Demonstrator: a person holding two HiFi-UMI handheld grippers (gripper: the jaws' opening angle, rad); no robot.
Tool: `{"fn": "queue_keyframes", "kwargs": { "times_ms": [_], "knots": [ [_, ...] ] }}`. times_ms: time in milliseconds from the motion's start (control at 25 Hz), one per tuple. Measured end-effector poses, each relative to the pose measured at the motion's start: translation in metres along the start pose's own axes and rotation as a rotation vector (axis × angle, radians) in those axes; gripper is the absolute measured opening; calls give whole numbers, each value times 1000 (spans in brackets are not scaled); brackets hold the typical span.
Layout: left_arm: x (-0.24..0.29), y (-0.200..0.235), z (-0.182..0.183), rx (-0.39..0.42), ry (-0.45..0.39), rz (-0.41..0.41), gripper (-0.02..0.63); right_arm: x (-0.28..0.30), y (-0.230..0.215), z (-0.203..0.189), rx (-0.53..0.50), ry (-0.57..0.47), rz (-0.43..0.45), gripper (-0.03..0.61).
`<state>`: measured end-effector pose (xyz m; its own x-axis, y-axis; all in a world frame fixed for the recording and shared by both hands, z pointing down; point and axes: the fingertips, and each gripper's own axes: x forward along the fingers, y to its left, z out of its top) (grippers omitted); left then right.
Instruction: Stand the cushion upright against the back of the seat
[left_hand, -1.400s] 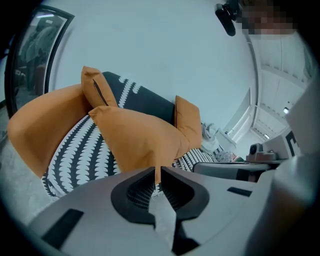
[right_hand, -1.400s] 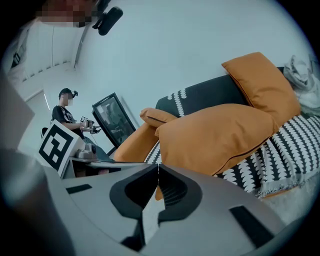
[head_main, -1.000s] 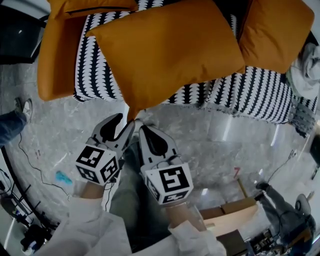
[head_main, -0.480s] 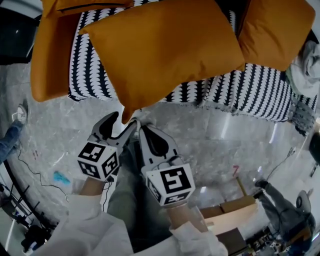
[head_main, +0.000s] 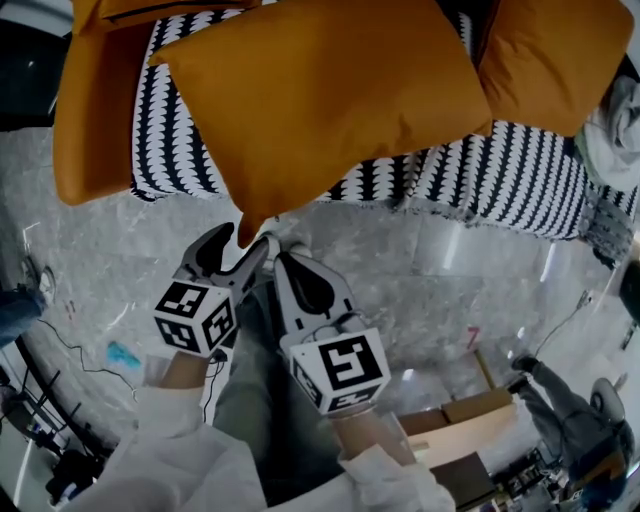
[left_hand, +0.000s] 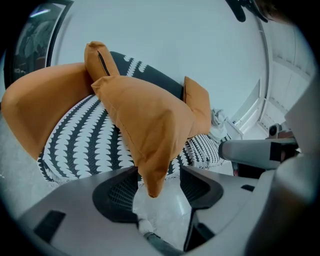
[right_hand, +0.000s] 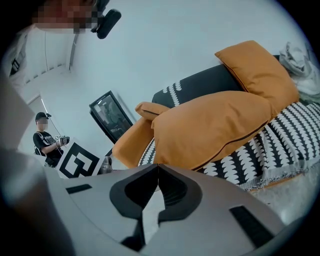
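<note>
A large orange cushion (head_main: 320, 100) lies tilted on the black-and-white patterned seat (head_main: 500, 180), its lower corner hanging over the front edge. My left gripper (head_main: 238, 250) sits just below that corner. Its jaws have just been opening and now stand wide, and in the left gripper view the cushion (left_hand: 150, 125) dips its corner between the left gripper (left_hand: 155, 175) pads without being pressed. My right gripper (head_main: 283, 258) is right beside it, shut with nothing in it. In the right gripper view the cushion (right_hand: 215, 127) lies beyond the right gripper (right_hand: 158, 170).
A second orange cushion (head_main: 95, 120) drapes over the seat's left end and a third (head_main: 550, 60) leans at the right. Grey cloth (head_main: 620, 120) lies at the far right. A cardboard box (head_main: 470, 425) and a person (head_main: 570, 420) are on the marble floor.
The left gripper's jaws have spread apart and let go of the cushion's corner, and the gripper has sunk slightly. The right gripper has stayed put.
</note>
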<state>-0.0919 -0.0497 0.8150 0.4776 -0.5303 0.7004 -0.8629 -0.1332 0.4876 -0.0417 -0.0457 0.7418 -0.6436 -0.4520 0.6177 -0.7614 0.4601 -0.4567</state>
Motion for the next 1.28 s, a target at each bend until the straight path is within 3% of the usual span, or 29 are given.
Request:
{"fn": "queue_keyframes", "kwargs": {
  "times_ms": [360,560,720,1000,1280],
  "knots": [
    [11,5,-7,41,31,22,258,1,-10,-8,8,17,-11,12],
    [10,8,-6,75,42,58,151,-1,-11,-8,6,21,-12,12],
    [10,6,-5,80,38,48,101,-3,-11,-8,4,21,-15,12],
    [7,2,1,80,48,26,46,-5,-11,-4,-6,9,-28,12],
    [-1,-8,11,61,47,36,40,-16,-9,8,-13,-19,-41,12]
  ]
}}
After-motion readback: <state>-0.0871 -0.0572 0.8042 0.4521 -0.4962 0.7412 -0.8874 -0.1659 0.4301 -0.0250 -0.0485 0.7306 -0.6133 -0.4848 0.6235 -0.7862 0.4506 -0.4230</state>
